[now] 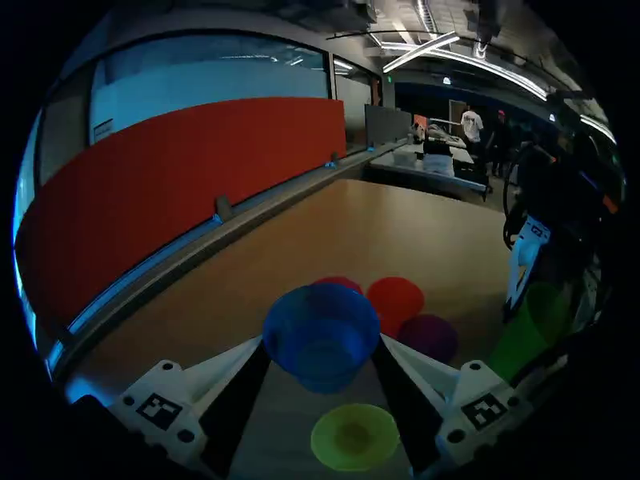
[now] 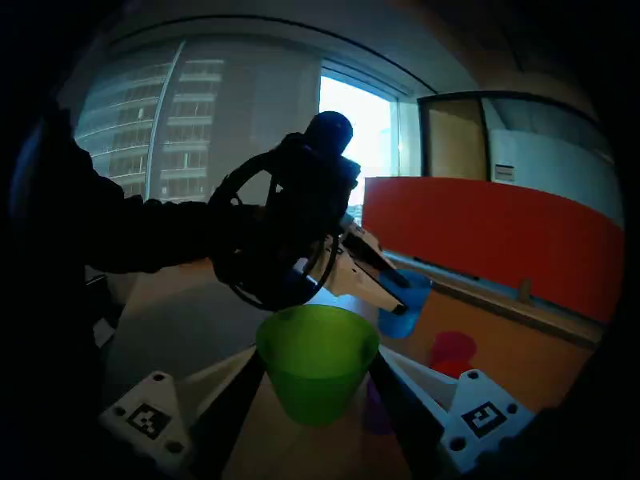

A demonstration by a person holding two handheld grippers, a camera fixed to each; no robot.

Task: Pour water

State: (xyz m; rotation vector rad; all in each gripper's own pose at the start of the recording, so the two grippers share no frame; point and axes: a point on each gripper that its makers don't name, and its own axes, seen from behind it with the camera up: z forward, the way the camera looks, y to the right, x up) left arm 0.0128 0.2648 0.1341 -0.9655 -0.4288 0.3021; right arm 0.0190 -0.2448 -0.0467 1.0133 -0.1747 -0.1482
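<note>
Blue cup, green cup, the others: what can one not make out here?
Left gripper view: blue cup, water inside unclear, dim tinted plastic.
Right gripper view: green cup, water level unclear, same reason.
Right gripper view: purple cup, mostly hidden behind the green cup.

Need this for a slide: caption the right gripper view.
Right tongs grip a green cup; beyond, left tongs hold a blue cup over a wooden table.
</note>
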